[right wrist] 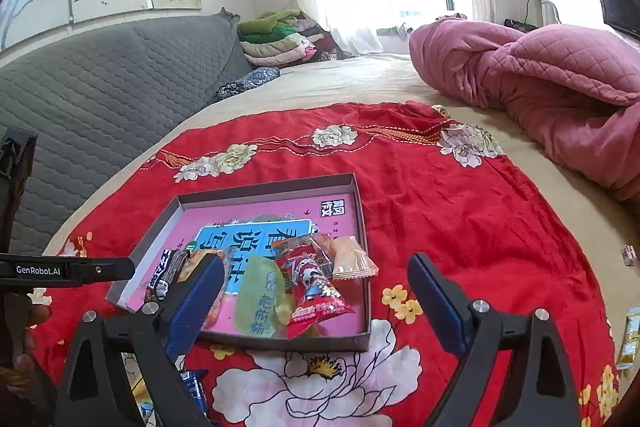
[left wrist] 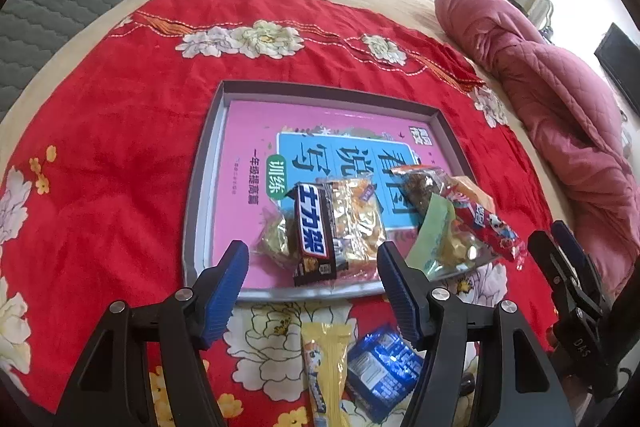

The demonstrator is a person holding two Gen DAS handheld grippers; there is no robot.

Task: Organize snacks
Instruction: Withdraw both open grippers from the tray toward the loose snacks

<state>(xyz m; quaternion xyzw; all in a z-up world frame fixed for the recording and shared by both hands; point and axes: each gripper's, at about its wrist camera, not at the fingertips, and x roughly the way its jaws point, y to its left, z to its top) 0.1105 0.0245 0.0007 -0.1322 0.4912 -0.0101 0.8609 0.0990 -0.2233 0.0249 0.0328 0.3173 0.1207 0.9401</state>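
My left fingers (left wrist: 312,267) were right up against the lens, blue pads spread apart with nothing pinched, hanging over the near edge of the box lid (left wrist: 208,163). Between those pads I could see the dark chocolate bar (left wrist: 314,231) lying on a crinkly gold packet (left wrist: 356,215), both inside the box lid near its front rim. Just to the right of them sat a pale green packet (left wrist: 434,227) and a red packet (left wrist: 488,223), the red one poking out over the lid's right corner. All of that lay on a pink workbook (left wrist: 256,131) that lined the bottom of the lid.

My right fingers (right wrist: 316,291) were also spread wide and empty, sitting a bit back from the lid. From that side I also spotted a small orange-ish packet (right wrist: 352,259) tucked behind the red one, still inside the lid.

Not everything was in yet: a yellow packet (left wrist: 326,371) and a blue packet (left wrist: 380,363) lay side by side on the red floral cloth (left wrist: 120,147), just outside the lid's front rim. Another gold-ish packet (right wrist: 630,339) was way off at the cloth's right edge.

The cloth was spread over a beige bed (right wrist: 360,79), with a bunched-up pink quilt (right wrist: 540,79) off to the right and a grey quilted headboard (right wrist: 100,75) on the left.
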